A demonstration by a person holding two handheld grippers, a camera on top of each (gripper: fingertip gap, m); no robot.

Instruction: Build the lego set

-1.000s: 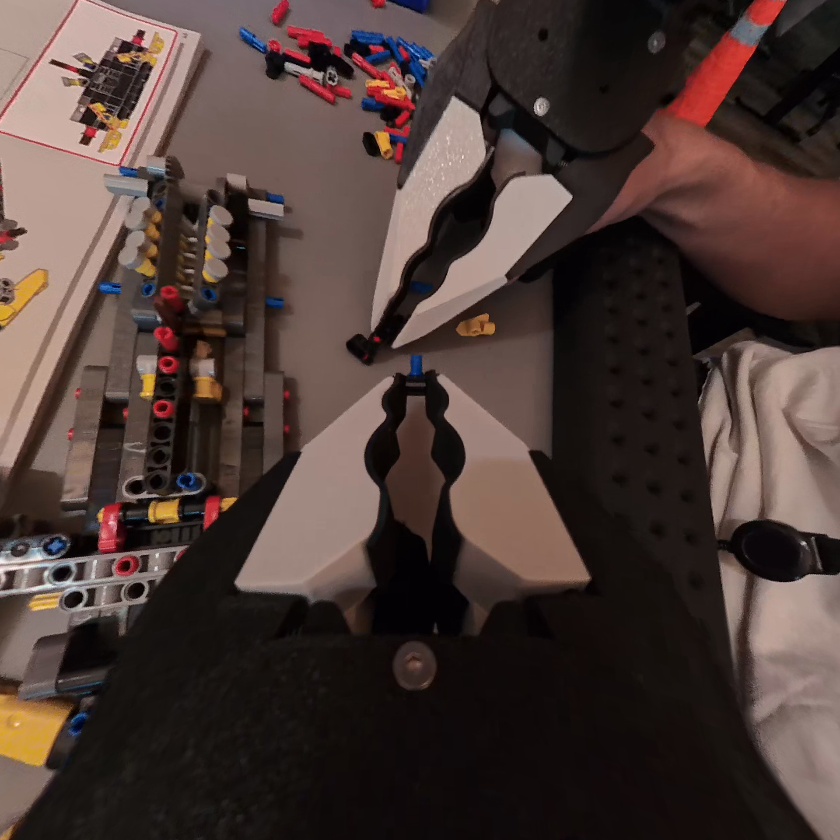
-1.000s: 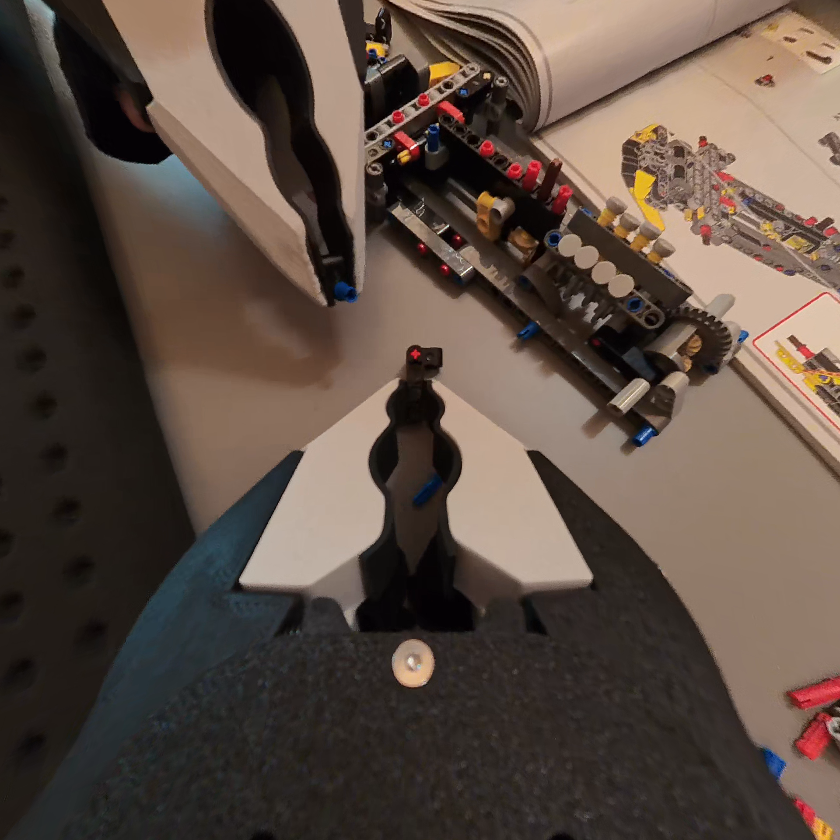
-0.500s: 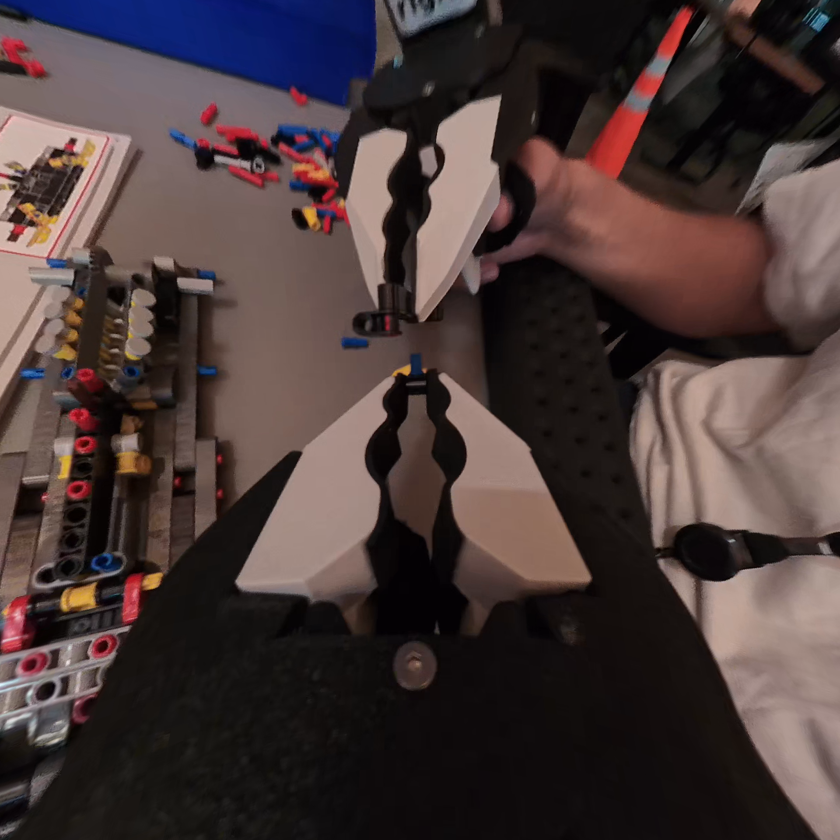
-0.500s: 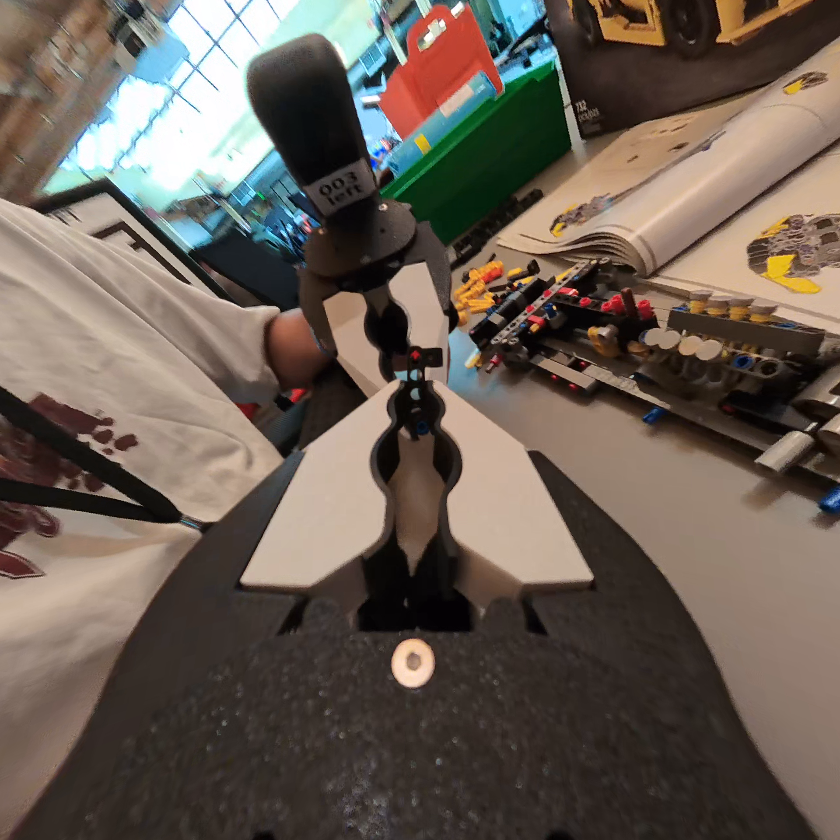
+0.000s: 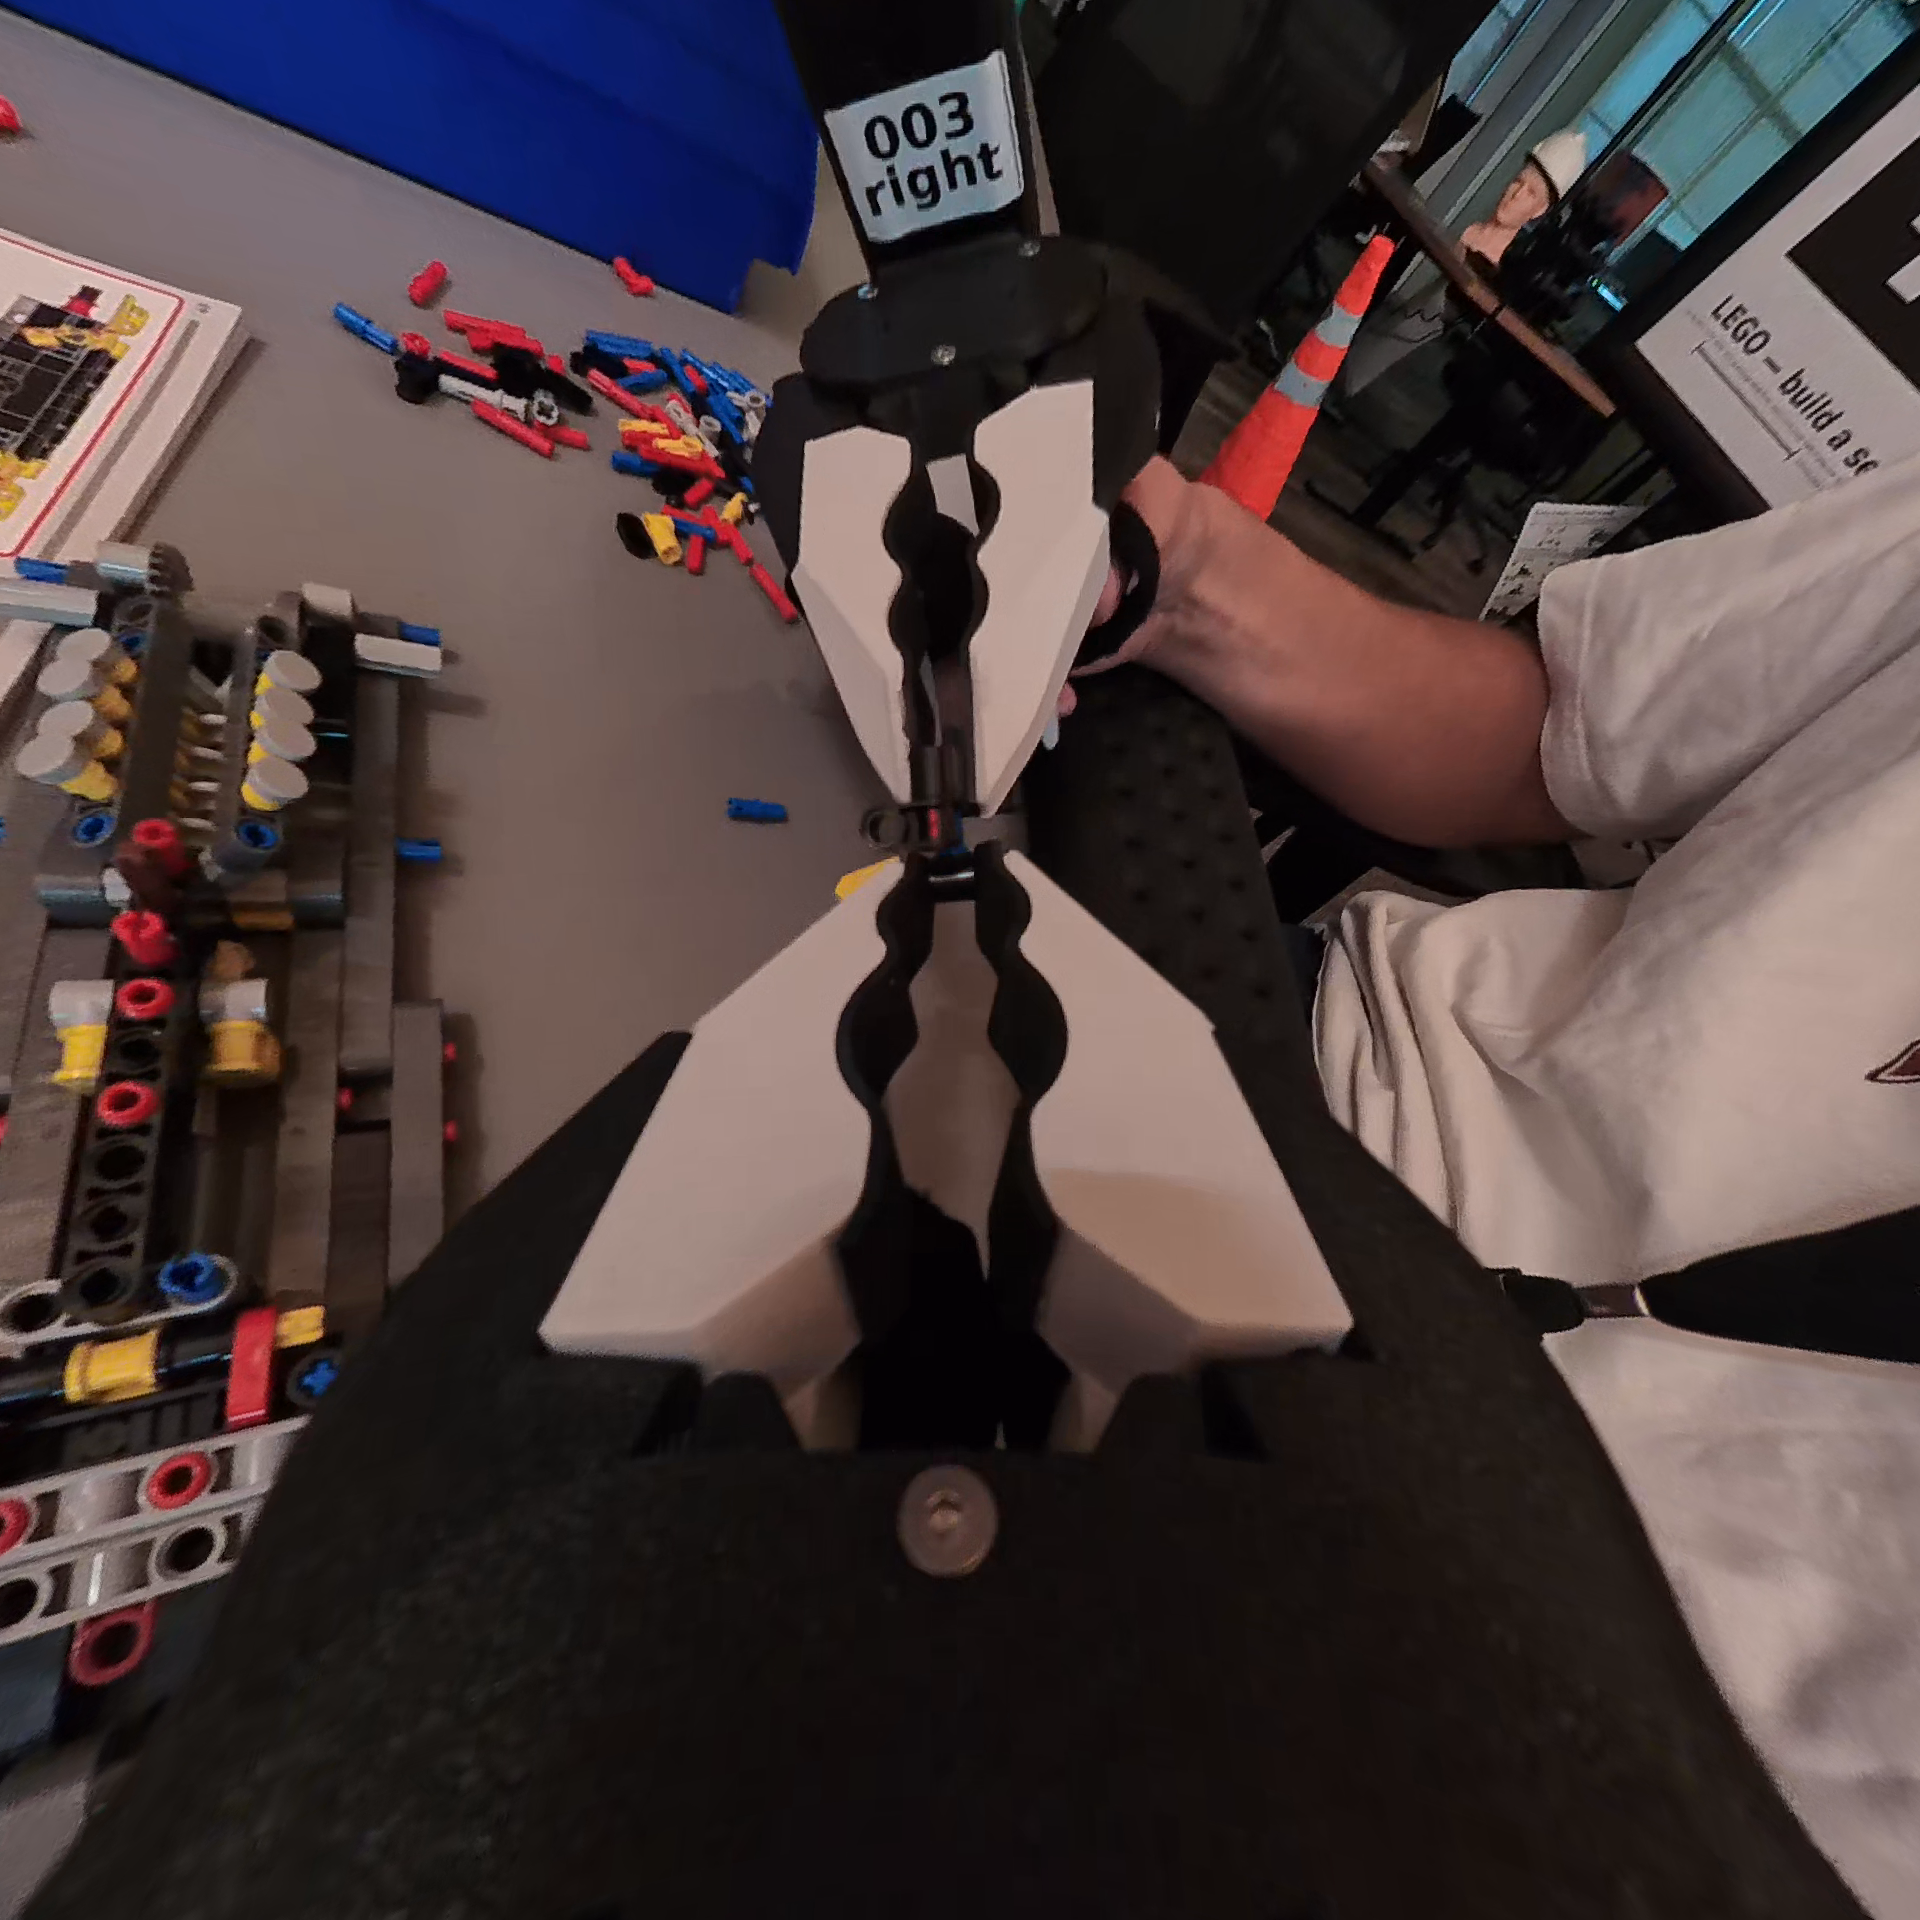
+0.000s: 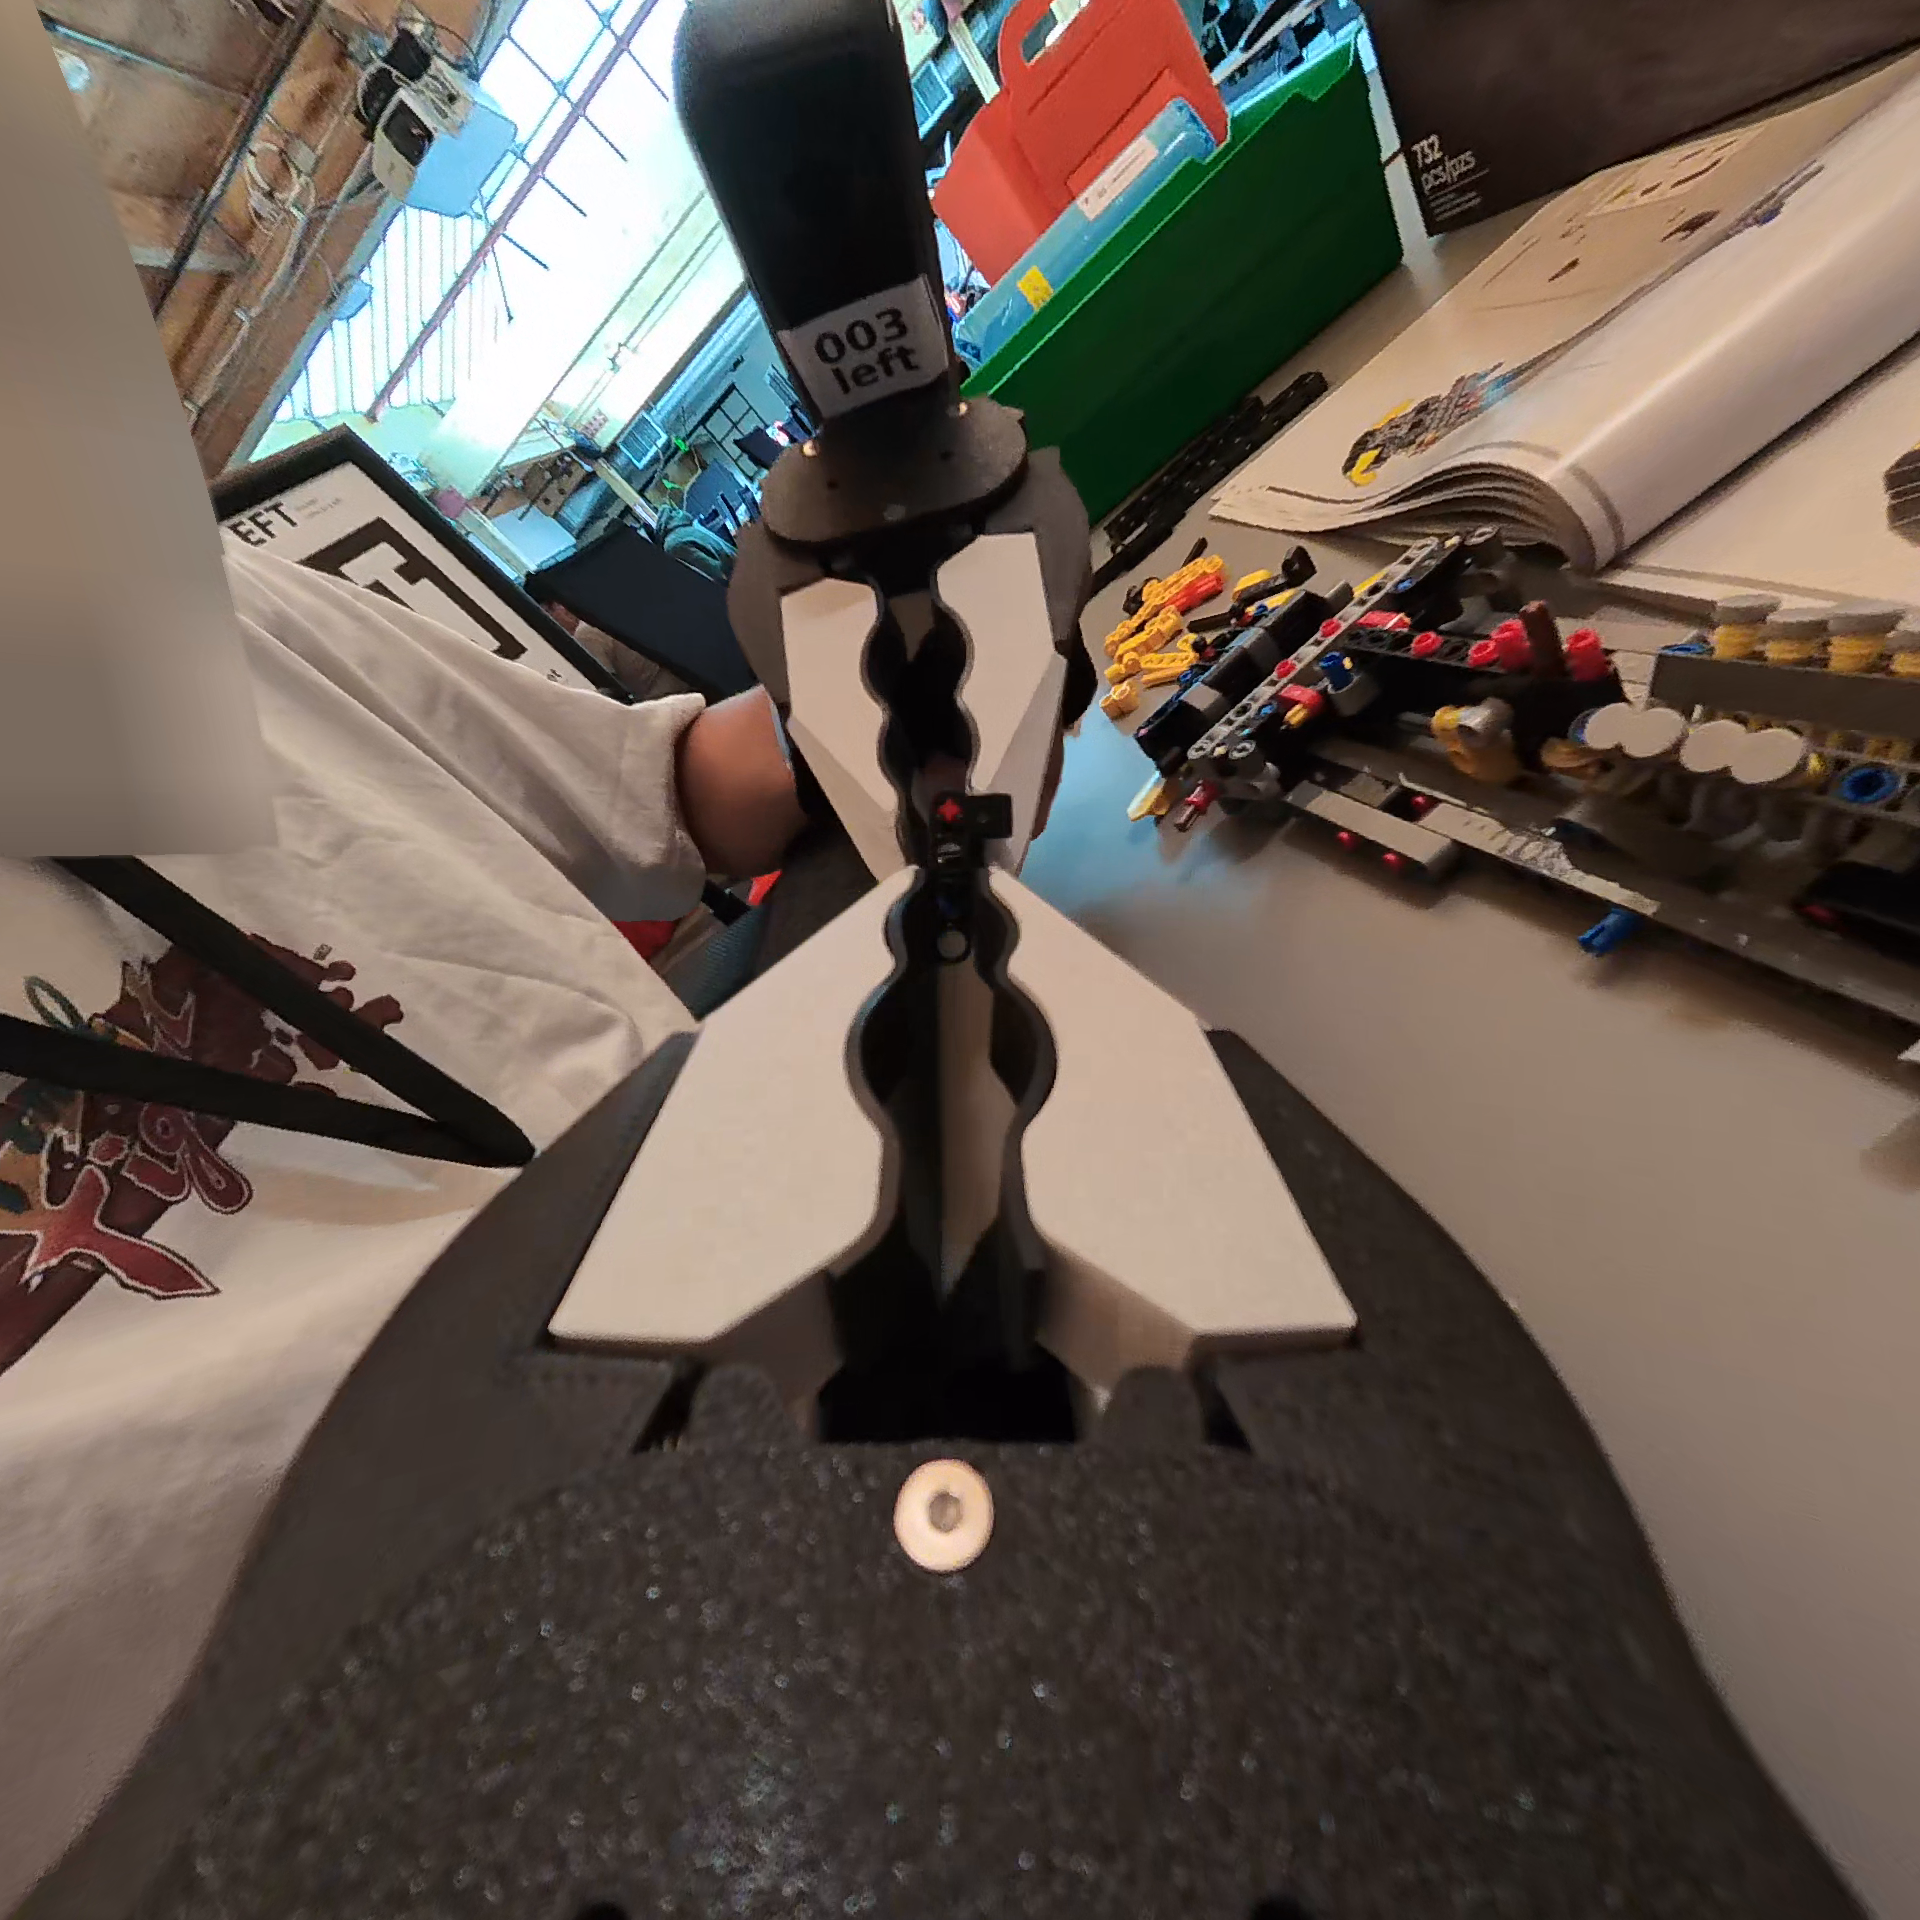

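A: Left gripper (image 5: 948, 871) is clamped on a small blue plastic pin (image 5: 951, 858); right gripper (image 6: 951, 883), tip to tip with it, pinches a short black plastic connector with a red axle end (image 6: 961, 816). The two parts are touching, held above the grey worktop (image 5: 582, 748).

B: How far along?

A: Partway, I'd judge. A long black-and-grey beam chassis with white pistons (image 5: 208, 831) lies left of the left gripper, and a loose pile of red, blue and yellow pins (image 5: 644, 447) beyond it waits unused.

Dim warm indoor light, blown-out window (image 6: 499, 208) glare, fisheye-warped edges, soft blurred corners.
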